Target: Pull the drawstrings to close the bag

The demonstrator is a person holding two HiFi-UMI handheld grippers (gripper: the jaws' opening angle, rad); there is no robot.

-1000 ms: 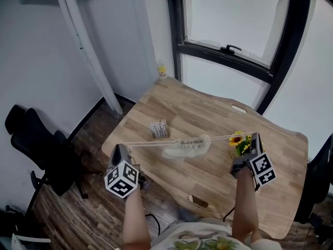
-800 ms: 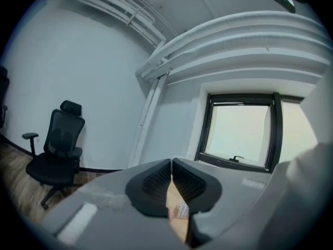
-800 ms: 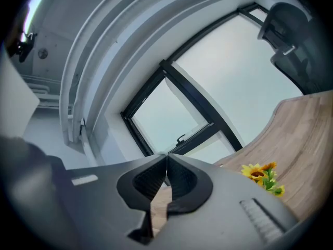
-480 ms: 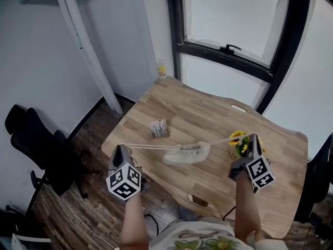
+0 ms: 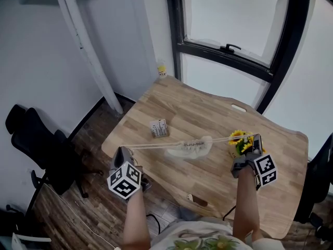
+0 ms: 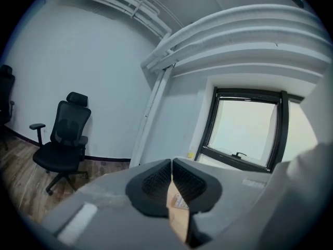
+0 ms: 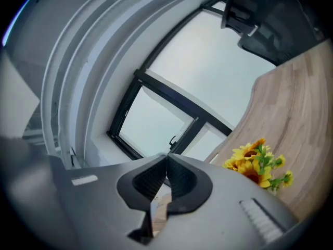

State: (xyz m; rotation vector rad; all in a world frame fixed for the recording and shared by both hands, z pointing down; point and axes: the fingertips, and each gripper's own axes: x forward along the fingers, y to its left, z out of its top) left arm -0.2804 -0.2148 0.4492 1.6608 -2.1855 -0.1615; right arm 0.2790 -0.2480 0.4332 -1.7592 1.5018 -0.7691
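A pale cloth bag (image 5: 190, 148) lies mid-table with its mouth gathered into folds. Two thin drawstrings run out of it, one to each side, both taut. The left drawstring (image 5: 151, 146) ends at my left gripper (image 5: 122, 151), held off the table's left front corner. At the other end, the right drawstring (image 5: 223, 138) reaches my right gripper (image 5: 254, 138) beside the sunflowers. Both grippers are shut on their strings. In the left gripper view (image 6: 171, 161) and the right gripper view (image 7: 167, 156) the pads meet, and the string itself is hidden.
The wooden table (image 5: 208, 111) holds a small printed box (image 5: 159, 128), a bunch of sunflowers (image 5: 239, 141), a white strip (image 5: 239, 108) at the back and a brown object (image 5: 197, 200) at the front edge. A black office chair (image 5: 36, 139) stands on the left floor.
The bag has lifted a little and shifted right, its mouth more tightly bunched. The right gripper has moved slightly outward; the left has barely moved.
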